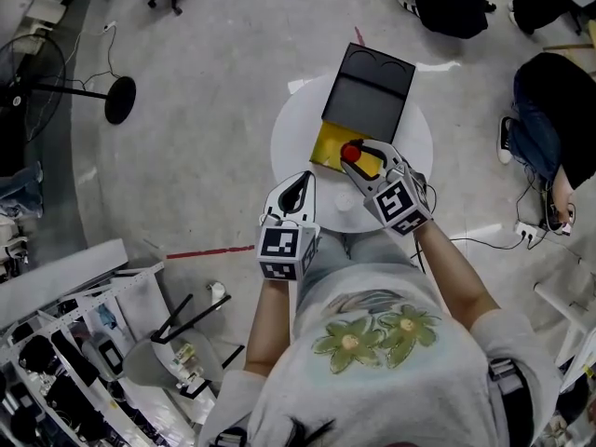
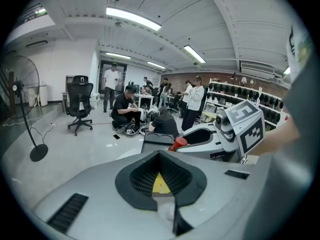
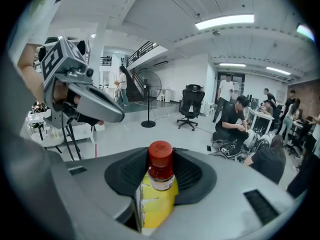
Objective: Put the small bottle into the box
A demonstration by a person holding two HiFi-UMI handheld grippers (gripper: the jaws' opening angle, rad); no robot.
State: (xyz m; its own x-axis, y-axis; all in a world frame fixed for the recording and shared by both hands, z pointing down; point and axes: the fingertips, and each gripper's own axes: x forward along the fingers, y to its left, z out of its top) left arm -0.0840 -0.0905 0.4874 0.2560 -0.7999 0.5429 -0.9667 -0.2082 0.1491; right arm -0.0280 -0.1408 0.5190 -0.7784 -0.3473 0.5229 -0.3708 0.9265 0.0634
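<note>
My right gripper point(image 1: 359, 159) is shut on the small bottle point(image 1: 351, 153), a red-capped bottle that stands upright between its jaws point(image 3: 160, 170). It hangs over the yellow inside point(image 1: 328, 145) of the black box, whose lid point(image 1: 368, 87) lies open toward the far side. The box rests on a round white table point(image 1: 291, 130). My left gripper point(image 1: 296, 192) hovers at the table's near edge, left of the right one, shut with nothing in it. In the left gripper view the red cap point(image 2: 179, 143) and the right gripper point(image 2: 202, 136) show ahead, beside the black lid point(image 2: 156, 140).
Several people sit or stand on the grey floor beyond the table point(image 2: 127, 114). A standing fan point(image 1: 119, 99) is at the far left, an office chair point(image 2: 79, 106) further back. A metal rack with parts point(image 1: 65, 343) is at my near left. Cables lie on the floor at the right point(image 1: 531, 231).
</note>
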